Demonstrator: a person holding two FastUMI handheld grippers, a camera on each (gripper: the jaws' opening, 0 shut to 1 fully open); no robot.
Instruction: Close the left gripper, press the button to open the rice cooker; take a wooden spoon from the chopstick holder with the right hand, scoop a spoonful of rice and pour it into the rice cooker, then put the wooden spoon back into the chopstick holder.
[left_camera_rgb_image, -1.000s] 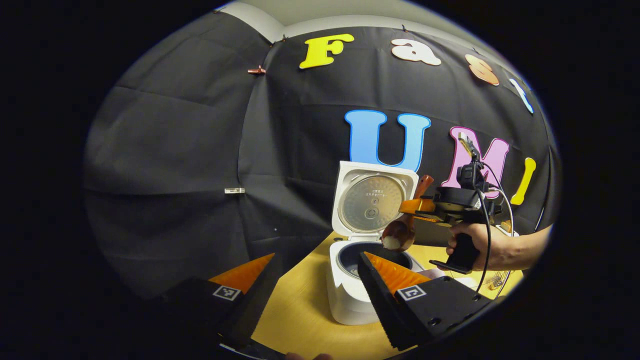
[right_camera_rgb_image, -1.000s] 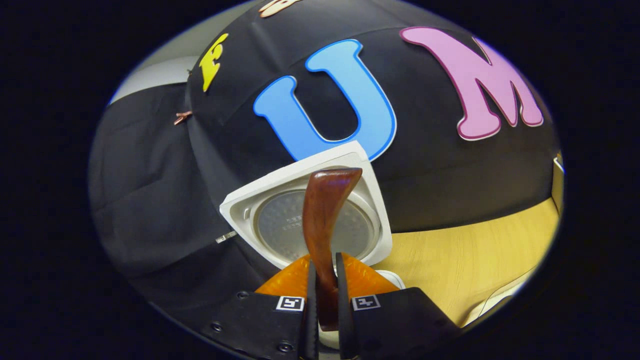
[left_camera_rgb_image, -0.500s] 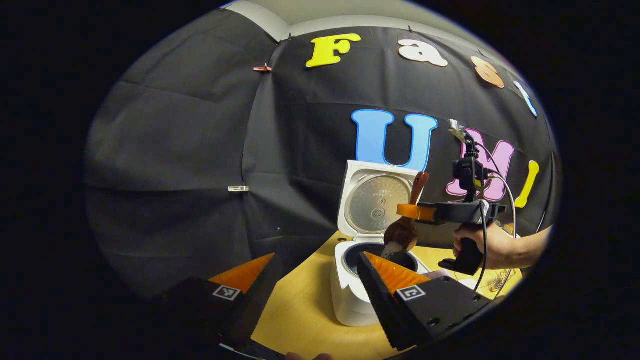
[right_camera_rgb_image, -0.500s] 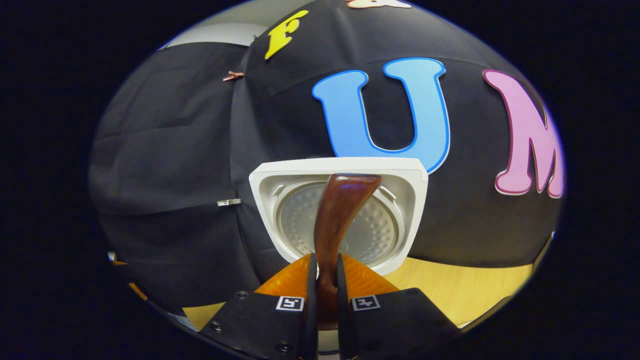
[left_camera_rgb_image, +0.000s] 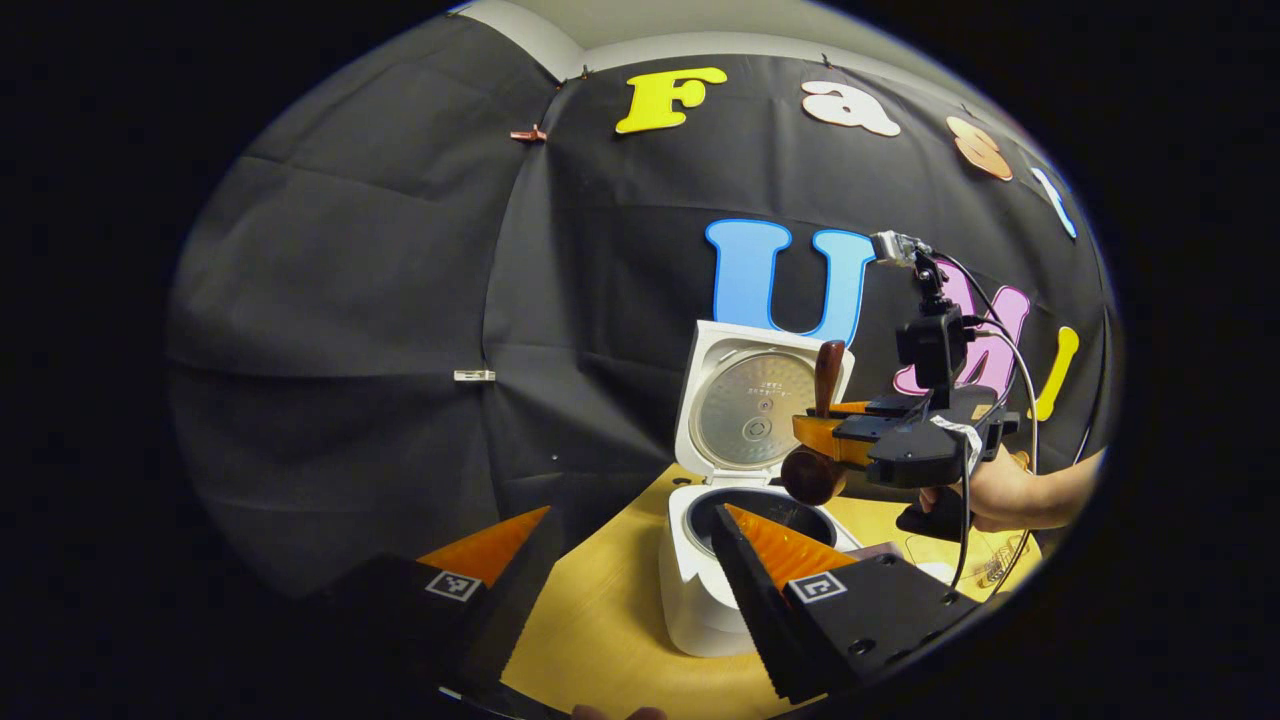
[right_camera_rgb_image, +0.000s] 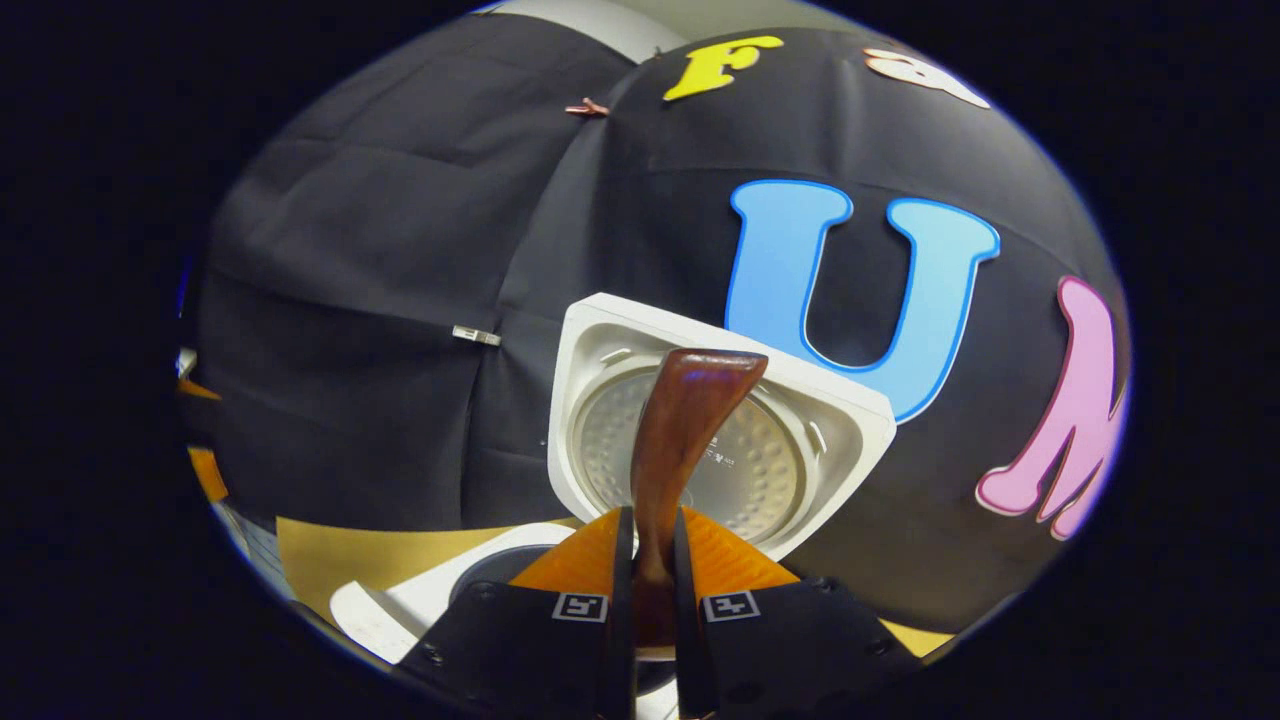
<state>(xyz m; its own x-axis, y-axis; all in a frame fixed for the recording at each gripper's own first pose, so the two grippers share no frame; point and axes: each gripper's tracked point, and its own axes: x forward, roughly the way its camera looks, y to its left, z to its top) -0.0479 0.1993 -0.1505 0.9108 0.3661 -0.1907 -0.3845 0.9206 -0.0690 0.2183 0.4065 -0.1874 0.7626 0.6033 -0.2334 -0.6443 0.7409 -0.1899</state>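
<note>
Both views toward rice cooker (left_camera_rgb_image: 745, 480)

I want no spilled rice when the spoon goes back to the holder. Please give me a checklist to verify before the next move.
1. Right hand-held gripper shut on wooden spoon: ok.
2. Rice cooker lid open: ok.
3. Spoon bowl above the rice cooker pot: ok.
4. Spoon bowl emptied: cannot tell, its back faces the left gripper view.
5. Left hand-held gripper apart from the spoon: ok.
6. Way to the chopstick holder: cannot tell.

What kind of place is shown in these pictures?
Probably a staged recording booth, not a real kitchen: black cloth wall, a wooden table and a white rice cooker standing open on it.
</note>
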